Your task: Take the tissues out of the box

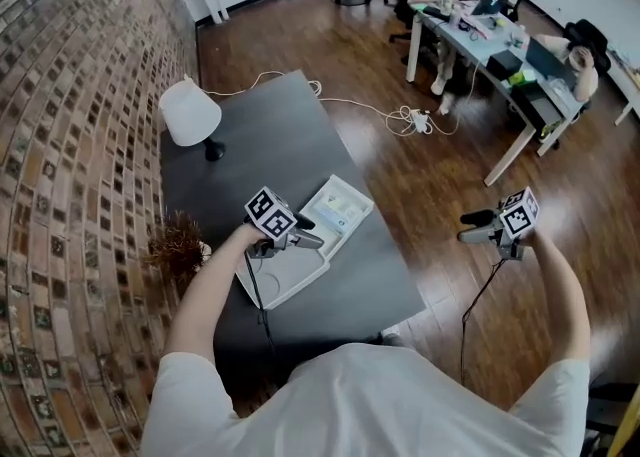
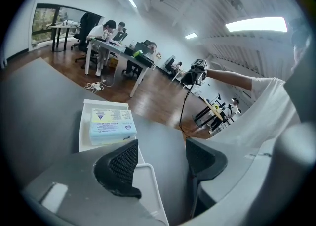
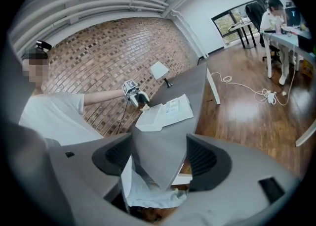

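Observation:
A white box (image 1: 335, 183) lies open on the dark grey table (image 1: 270, 135), with a pale blue tissue pack (image 1: 343, 209) inside it. Its lid (image 1: 290, 275) lies flat beside it, nearer to me. My left gripper (image 1: 308, 235) hovers over the lid, pointing at the box. In the left gripper view the jaws (image 2: 162, 146) stand apart with nothing pressed between the pads. The lid's rim (image 2: 148, 185) runs below them and the tissue pack (image 2: 111, 126) lies just ahead. My right gripper (image 1: 468, 227) hangs over the floor right of the table. It (image 3: 159, 146) is open and holds nothing.
A white lamp (image 1: 190, 113) stands at the table's far left, with a brown tuft (image 1: 178, 240) near the brick wall (image 1: 70, 145). A white cable (image 1: 410, 120) trails across the wood floor. People sit at desks (image 1: 480, 35) at the back right.

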### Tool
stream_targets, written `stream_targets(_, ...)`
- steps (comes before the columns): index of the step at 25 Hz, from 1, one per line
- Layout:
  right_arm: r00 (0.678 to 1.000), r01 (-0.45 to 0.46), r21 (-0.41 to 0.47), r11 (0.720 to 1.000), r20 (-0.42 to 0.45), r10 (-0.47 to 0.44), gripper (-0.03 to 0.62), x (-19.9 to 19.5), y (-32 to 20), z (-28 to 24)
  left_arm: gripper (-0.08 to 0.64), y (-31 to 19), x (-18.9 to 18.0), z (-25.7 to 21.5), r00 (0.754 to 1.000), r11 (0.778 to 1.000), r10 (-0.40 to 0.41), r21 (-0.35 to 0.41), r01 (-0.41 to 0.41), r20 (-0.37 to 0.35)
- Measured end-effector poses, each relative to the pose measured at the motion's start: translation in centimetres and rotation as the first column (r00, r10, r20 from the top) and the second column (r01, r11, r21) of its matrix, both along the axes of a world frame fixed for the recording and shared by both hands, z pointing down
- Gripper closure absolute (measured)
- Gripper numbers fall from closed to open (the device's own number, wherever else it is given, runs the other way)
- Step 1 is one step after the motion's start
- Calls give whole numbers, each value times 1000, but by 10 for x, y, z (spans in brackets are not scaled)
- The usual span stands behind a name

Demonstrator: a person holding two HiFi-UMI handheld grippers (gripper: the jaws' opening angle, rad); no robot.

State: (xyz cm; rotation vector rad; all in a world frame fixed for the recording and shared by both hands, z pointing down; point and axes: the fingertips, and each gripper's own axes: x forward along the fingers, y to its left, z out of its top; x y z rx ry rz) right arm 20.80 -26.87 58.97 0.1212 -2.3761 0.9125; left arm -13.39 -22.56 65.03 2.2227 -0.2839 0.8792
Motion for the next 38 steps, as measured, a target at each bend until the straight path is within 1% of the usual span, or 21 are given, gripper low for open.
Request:
stream_targets(3,1000,-13,25,1000,26,12,238,-12,-3,-1,259,-11,4,10,999,999,0,34,-1,38)
stream_targets(8,1000,27,40,999,14,-28,238,-34,8,6,258,-22,3,32,988,992,52,109,-68,148)
stream_targets(12,998,38,45,998,46,-40,238,-52,21,3,258,-40,3,38,982,981,44,179,-78,185)
stream_targets(13,998,37,55,998,51,-39,238,-55,23,3,248,-43,4,39,979,977,48,195,-87,196)
stream_targets(14,998,36,65,997,56,-39,238,-58,26,2,216,-46,4,40,977,973,55,208,-99,208)
stream_targets(16,997,32,79,996,70,-37,238,-64,29,1,213,-53,3,40,970,965,69,231,-125,235)
stream_targets(20,996,30,79,996,81,-36,238,-70,36,2,208,-73,2,36,956,946,77,283,-160,283)
stream_targets(22,996,23,78,997,83,-30,238,-72,38,4,161,-85,4,32,952,935,69,314,-166,298)
stream_targets(24,995,9,79,997,94,-16,238,-77,39,4,135,-96,5,29,943,916,69,354,-188,325)
stream_targets(26,994,-3,87,996,112,-7,238,-83,40,3,116,-102,7,29,927,897,87,377,-232,364)
stream_targets(28,992,-26,96,995,129,13,238,-88,41,3,89,-104,10,32,909,882,120,377,-282,399)
stream_targets(29,991,-37,102,994,135,23,238,-89,41,4,89,-104,12,34,898,875,138,374,-308,417)
stream_targets(31,989,-52,116,992,141,36,237,-90,42,8,66,-104,14,40,872,855,170,372,-362,459)
stream_targets(33,989,-57,126,990,142,39,236,-90,45,14,63,-103,17,46,843,826,204,375,-421,498)
stream_targets(34,990,-56,131,990,139,38,236,-89,47,17,43,-101,20,49,829,809,225,375,-452,513)
stream_targets(36,991,-54,146,988,131,34,236,-86,52,23,32,-96,27,52,800,778,265,371,-507,538)
stream_targets(37,991,-56,156,986,127,36,236,-85,52,25,18,-96,29,54,787,767,276,367,-526,552)
stream_targets(38,991,-62,164,985,125,42,236,-84,52,27,9,-97,30,57,777,761,283,361,-538,562)
